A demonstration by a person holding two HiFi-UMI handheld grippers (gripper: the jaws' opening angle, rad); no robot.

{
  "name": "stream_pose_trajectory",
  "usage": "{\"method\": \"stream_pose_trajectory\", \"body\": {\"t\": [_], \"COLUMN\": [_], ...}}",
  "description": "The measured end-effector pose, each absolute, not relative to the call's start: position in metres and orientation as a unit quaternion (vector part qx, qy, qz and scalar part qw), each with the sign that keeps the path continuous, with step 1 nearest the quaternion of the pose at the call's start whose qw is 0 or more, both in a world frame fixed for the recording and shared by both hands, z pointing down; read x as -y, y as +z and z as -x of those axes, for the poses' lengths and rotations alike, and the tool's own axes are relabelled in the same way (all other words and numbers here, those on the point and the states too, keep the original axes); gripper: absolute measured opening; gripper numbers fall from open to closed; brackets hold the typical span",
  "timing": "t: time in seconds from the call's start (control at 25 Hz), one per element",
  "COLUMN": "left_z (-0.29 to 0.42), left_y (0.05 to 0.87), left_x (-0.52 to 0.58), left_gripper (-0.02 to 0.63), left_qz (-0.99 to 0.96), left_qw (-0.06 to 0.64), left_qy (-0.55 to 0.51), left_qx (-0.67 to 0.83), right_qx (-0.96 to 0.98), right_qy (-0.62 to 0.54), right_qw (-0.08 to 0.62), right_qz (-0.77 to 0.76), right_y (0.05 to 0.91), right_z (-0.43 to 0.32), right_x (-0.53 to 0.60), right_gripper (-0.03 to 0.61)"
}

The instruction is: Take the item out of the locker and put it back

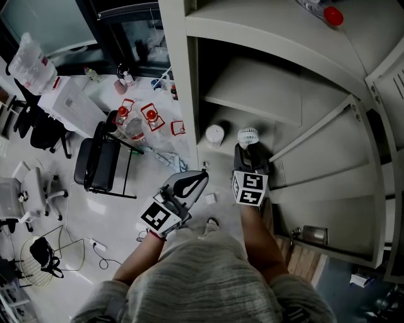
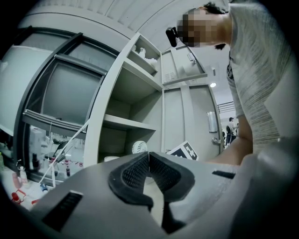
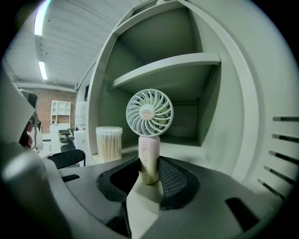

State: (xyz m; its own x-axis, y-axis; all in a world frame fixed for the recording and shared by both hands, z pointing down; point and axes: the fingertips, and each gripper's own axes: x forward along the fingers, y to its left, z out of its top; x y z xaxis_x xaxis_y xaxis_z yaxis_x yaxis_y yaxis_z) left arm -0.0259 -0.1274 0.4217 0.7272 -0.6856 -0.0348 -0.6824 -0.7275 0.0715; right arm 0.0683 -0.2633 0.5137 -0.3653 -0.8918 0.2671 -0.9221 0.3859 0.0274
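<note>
A small white hand-held fan [image 1: 248,135] [image 3: 149,112] stands upright on the lower shelf of the open grey locker [image 1: 180,76]. My right gripper [image 1: 247,153] [image 3: 149,170] reaches into the locker and is shut on the fan's handle, with a pad pressing on each side. The fan head rises above the jaws. My left gripper [image 1: 199,178] [image 2: 148,156] hangs outside the locker, left of the right one, shut on nothing. In the left gripper view the fan [image 2: 139,147] shows in the locker behind the right gripper's marker cube [image 2: 186,150].
A round jar of cotton swabs [image 1: 215,134] [image 3: 109,142] stands on the same shelf, left of the fan. The locker door [image 1: 328,164] hangs open at the right. A red-capped bottle [image 1: 332,16] lies on top. A black chair [image 1: 101,161] and bottles [image 1: 136,120] sit at the left.
</note>
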Motion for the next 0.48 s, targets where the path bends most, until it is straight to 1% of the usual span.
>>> {"method": "stream_pose_trajectory", "body": {"t": [0.12, 0.24, 0.48], "left_z": [0.027, 0.027, 0.03], "left_y": [0.425, 0.416, 0.41], "left_x": [0.126, 0.128, 0.127], "left_gripper": [0.009, 0.009, 0.009], "left_qz": [-0.929, -0.929, -0.93], "left_qw": [0.033, 0.023, 0.018], "left_qy": [-0.015, -0.035, -0.04], "left_qx": [0.367, 0.367, 0.366], "right_qx": [0.826, 0.828, 0.838], "right_qy": [0.066, 0.068, 0.06], "right_qw": [0.121, 0.118, 0.102], "right_qz": [-0.547, -0.543, -0.533], "right_y": [0.514, 0.508, 0.474], "right_z": [-0.068, -0.067, -0.065], "right_x": [0.261, 0.258, 0.242], "right_gripper": [0.141, 0.14, 0.14]}}
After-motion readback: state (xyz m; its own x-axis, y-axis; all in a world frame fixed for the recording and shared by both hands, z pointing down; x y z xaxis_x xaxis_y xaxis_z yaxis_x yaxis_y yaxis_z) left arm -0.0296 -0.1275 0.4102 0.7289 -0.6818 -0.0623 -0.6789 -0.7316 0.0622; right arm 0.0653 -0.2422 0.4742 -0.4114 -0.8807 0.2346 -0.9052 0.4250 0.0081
